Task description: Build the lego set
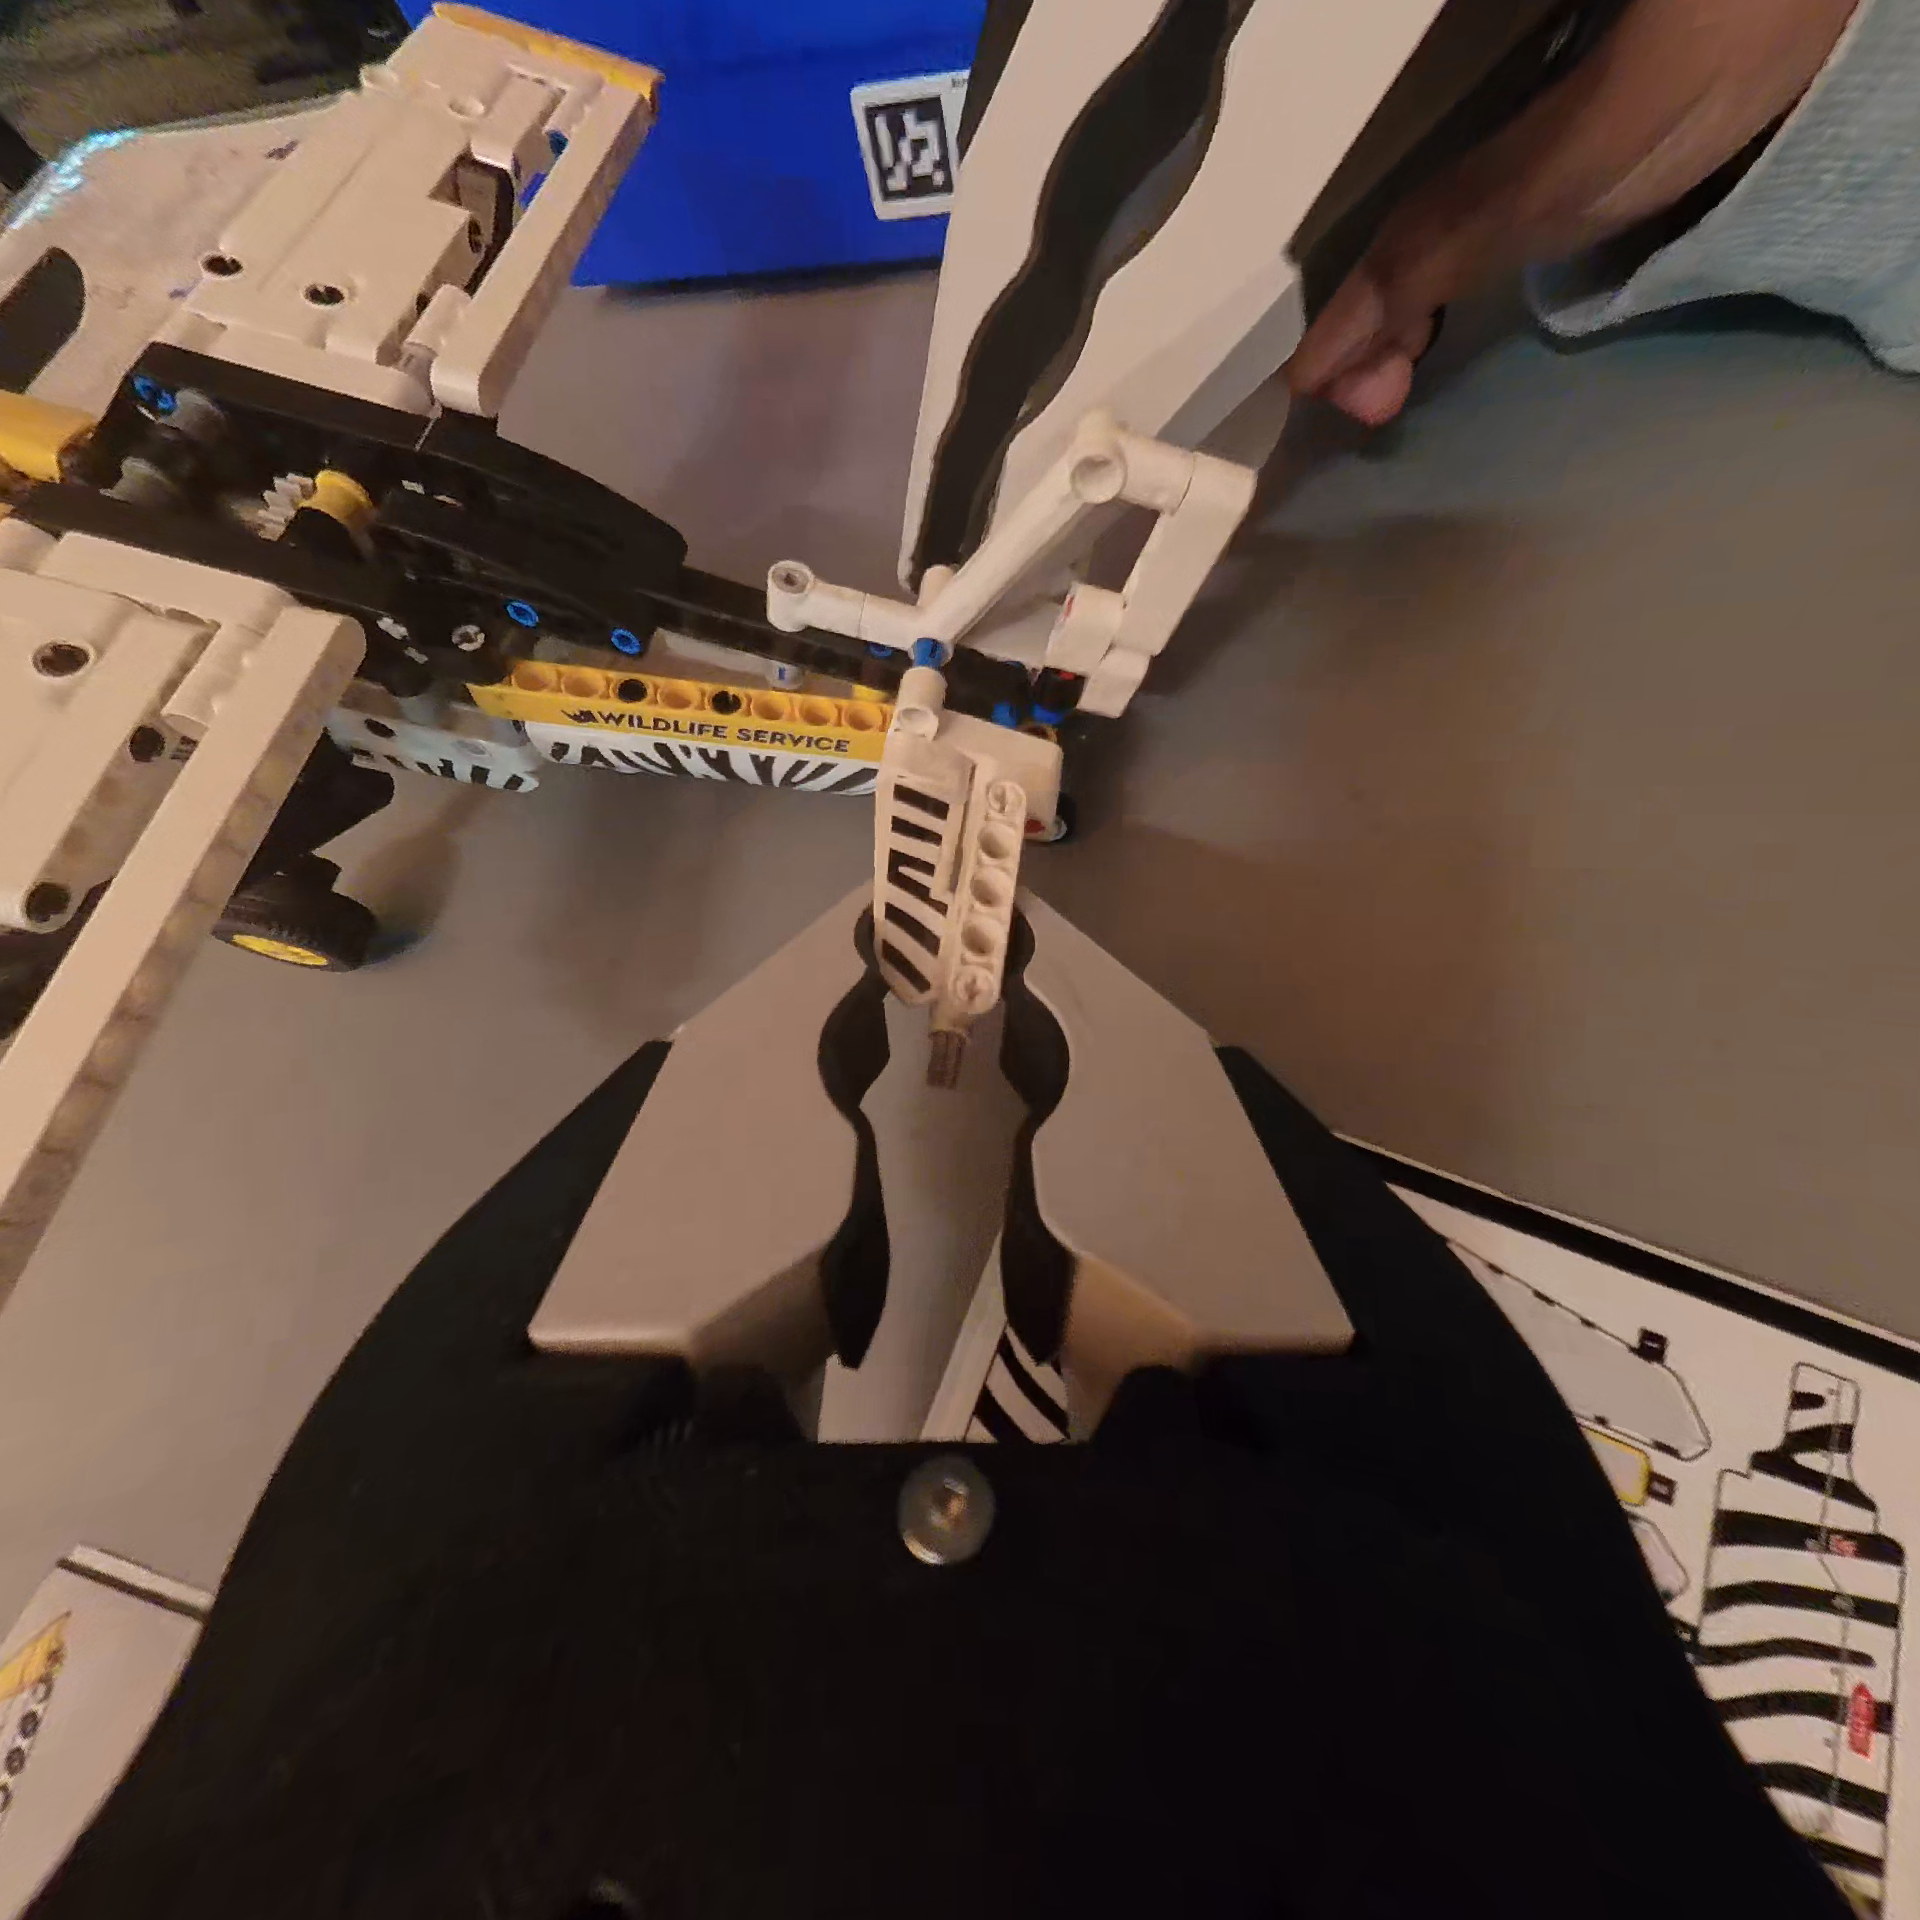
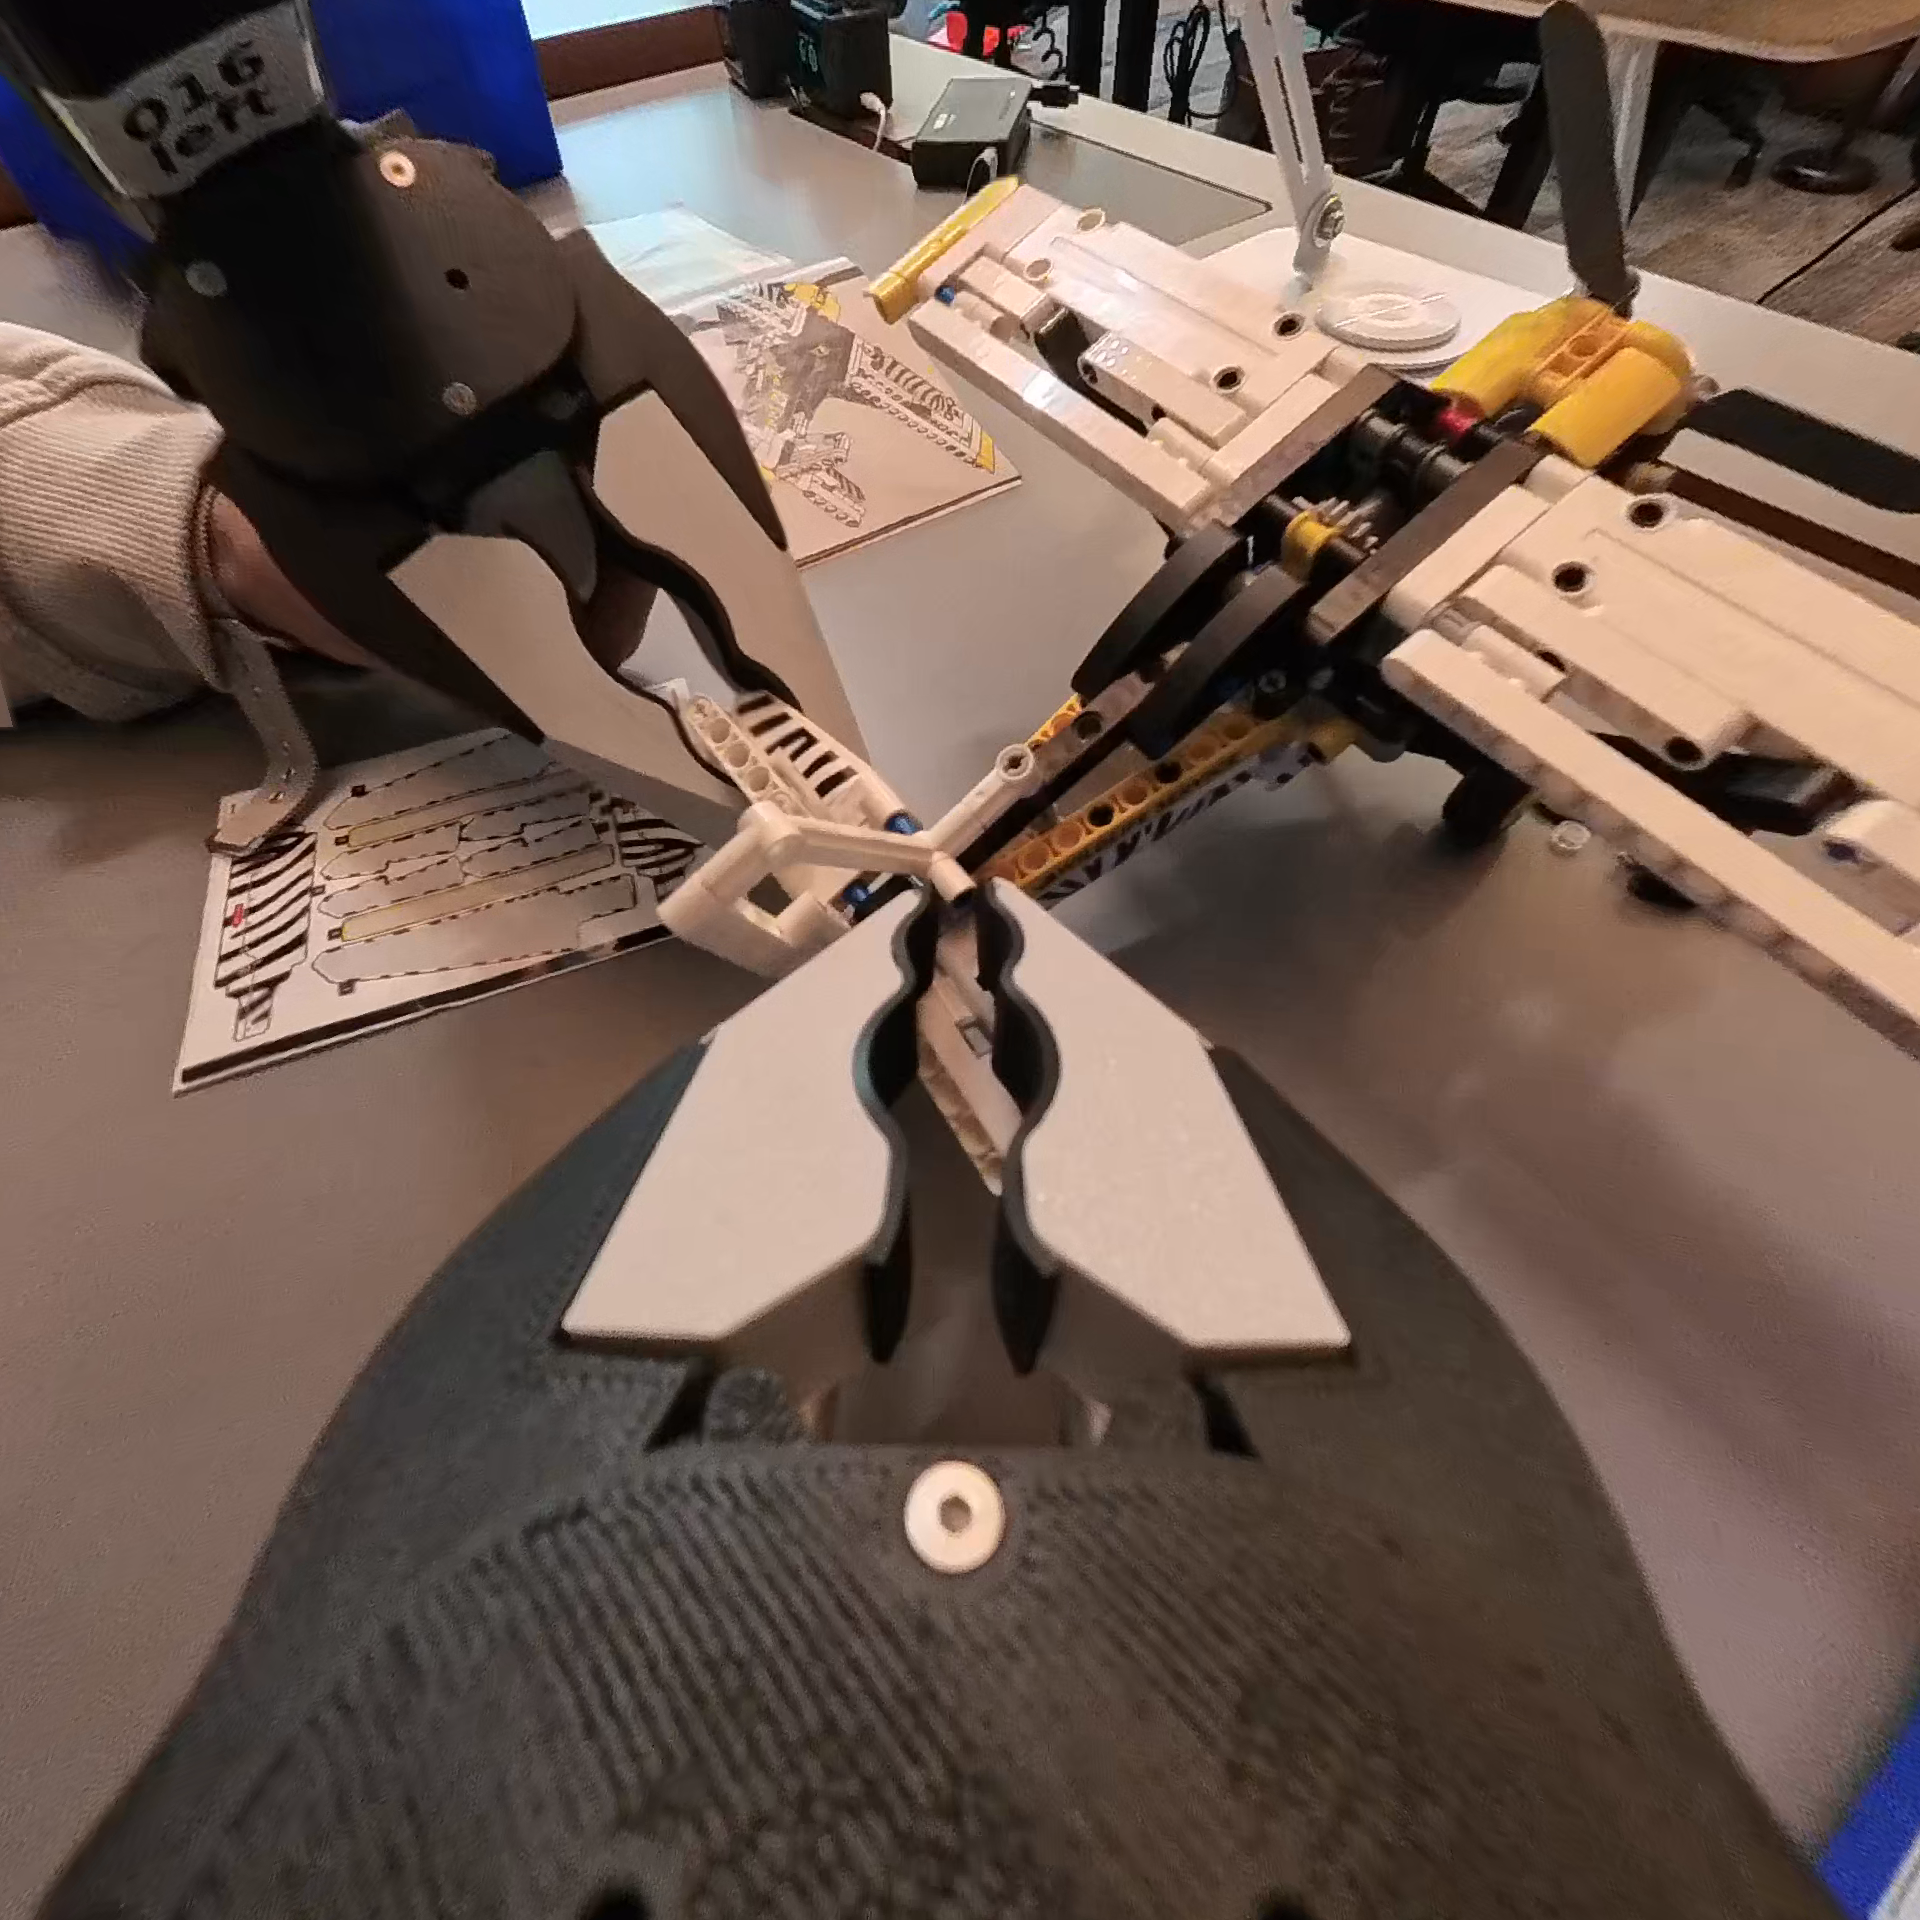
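Observation:
A white, black and yellow lego plane (image 1: 312, 520) stands on the grey table; it also shows in the right wrist view (image 2: 1455, 540). My left gripper (image 1: 940, 920) is shut on a white zebra-striped panel (image 1: 935, 894), held end-on against the plane's tail. My right gripper (image 2: 956, 904) is shut on the white tail section (image 2: 966, 1070) of the plane. A white frame of connectors (image 1: 1143, 582) sticks out from the tail beside the panel. The left gripper (image 2: 800, 774) shows in the right wrist view with the panel (image 2: 790, 753), and the right gripper (image 1: 987, 540) shows in the left wrist view.
A sticker sheet (image 2: 416, 904) lies on the table left of the tail; it also shows in the left wrist view (image 1: 1766, 1558). An instruction booklet (image 2: 852, 416) lies farther back. A blue bin (image 1: 748, 135) stands behind the plane. A lamp base (image 2: 1382, 312) sits beyond the wing. My right fingertips sit around 5 centimeters from my left ones.

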